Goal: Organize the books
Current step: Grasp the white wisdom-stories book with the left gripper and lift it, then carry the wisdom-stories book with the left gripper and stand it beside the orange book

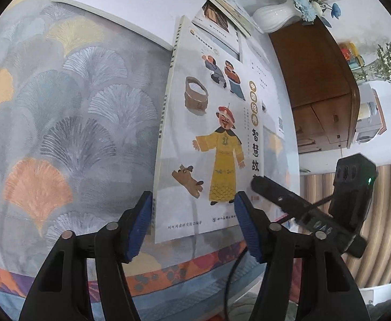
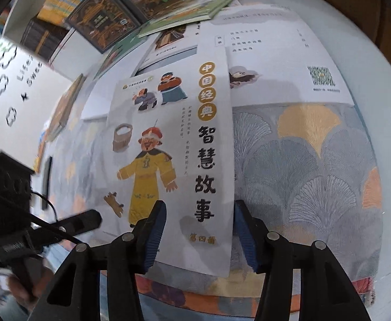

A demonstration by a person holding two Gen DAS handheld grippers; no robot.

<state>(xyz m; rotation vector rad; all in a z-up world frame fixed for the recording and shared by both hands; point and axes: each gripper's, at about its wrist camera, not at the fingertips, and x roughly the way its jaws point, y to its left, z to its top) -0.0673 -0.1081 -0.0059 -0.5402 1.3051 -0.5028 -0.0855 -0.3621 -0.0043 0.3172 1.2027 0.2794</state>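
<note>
Right, I saw picture book [image 1: 211,144] flat on ginkgo-print tablecloth [image 1: 69,112], near front edge, partly over white sheets [image 2: 283,53]. My left gripper [image 1: 192,222] jaws gaped, straddling book's lower left corner, pads off. My right gripper [image 2: 199,236] jaws apart over lower right corner, gripping nothing. More books [image 2: 131,8] piled behind.

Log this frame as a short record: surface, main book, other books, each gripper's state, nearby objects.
surface: table under a ginkgo-leaf cloth
main book: picture book with a yellow-robed figure lying flat, cover up
other books: white book behind it; an open page with a QR code partly under it
left gripper: open, jaws astride the book's near edge
right gripper: open, above the book's near right corner
nearby: white vase
</note>
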